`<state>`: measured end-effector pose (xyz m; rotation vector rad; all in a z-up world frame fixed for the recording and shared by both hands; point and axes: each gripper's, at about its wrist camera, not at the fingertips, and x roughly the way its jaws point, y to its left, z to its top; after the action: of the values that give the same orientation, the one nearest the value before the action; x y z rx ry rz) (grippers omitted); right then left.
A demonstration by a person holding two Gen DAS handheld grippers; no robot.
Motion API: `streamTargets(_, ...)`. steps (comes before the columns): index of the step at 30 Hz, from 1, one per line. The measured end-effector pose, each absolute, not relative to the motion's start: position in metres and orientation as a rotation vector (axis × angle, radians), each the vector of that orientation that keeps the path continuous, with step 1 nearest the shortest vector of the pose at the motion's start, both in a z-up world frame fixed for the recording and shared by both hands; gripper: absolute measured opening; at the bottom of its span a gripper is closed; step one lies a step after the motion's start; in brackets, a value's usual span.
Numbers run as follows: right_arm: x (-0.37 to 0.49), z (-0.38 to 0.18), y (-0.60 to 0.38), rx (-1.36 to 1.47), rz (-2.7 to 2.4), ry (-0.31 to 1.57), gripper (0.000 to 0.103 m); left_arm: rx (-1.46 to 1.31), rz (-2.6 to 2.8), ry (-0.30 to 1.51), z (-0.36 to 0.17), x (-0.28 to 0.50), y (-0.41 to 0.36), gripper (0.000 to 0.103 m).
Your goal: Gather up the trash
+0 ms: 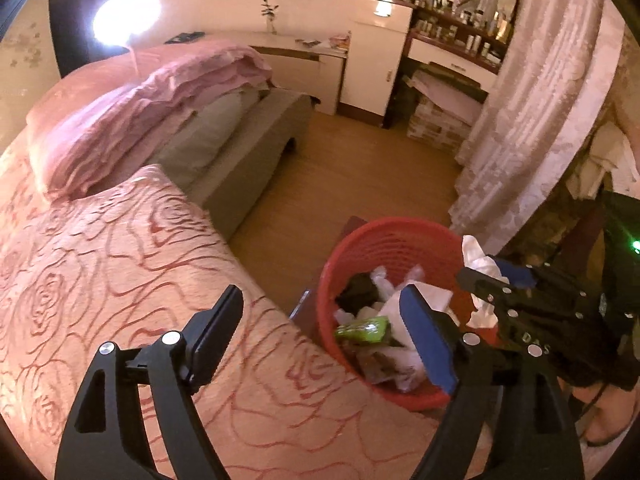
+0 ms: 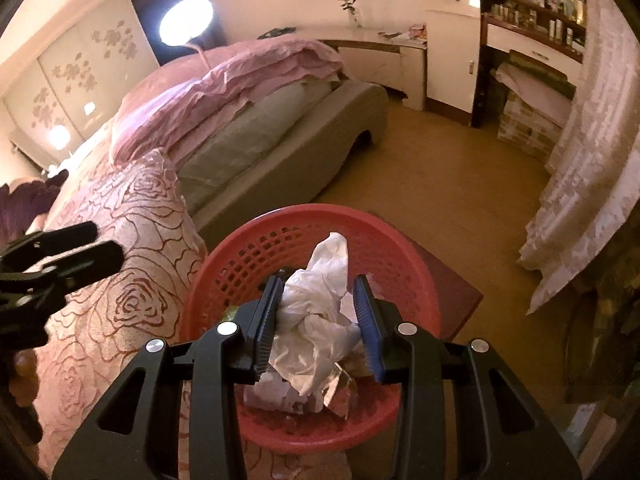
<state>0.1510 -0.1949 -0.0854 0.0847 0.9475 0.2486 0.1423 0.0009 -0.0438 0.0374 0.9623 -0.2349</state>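
Right hand-held gripper (image 2: pixel 316 324) is pinched on crumpled tissue (image 2: pixel 316 320) over the bin (image 2: pixel 248 248); left hand-held gripper (image 1: pixel 320 340) is spread, empty. Tissue judged light, soft, best gripped mid-wad.

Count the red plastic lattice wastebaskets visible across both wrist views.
1. The red plastic lattice wastebasket stands on the floor beside the rose-patterned bedspread, directly below the right gripper. Others could be hidden behind the bed.

Both wrist cameras look steeply down along their claws, close above the red basket (image 1: pixel 362 248) (image 2: pixel 224 280) beside the bed (image 1: pixel 120 264) (image 2: pixel 132 240). Both share basket, bed, floor (image 1: pixel 360 168) (image 2: pixel 440 176) and the far dresser (image 1: pixel 452 56) (image 2: pixel 532 48).
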Motion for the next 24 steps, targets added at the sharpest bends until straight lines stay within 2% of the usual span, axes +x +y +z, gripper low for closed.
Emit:
streamTargets(3,0.157,-0.089,-0.187,0.071,0.260,0.959,0.039,0.048,-0.212,0.965,-0.045,0.138,0.007,0.079)
streamTargets(5,0.161,-0.091,-0.181,0.069,0.267,0.958,0.052,0.053,-0.198,0.966,-0.045,0.136,0.011,0.079)
streamTargets(7,0.162,-0.090,-0.179,0.075,0.268,0.952,0.060,0.056,-0.188,0.965,-0.045,0.134,0.013,0.079)
streamTargets(24,0.143,-0.076,-0.195,0.121,0.222,0.912,0.079,0.073,-0.166,0.954,-0.042,0.124,0.016,0.079)
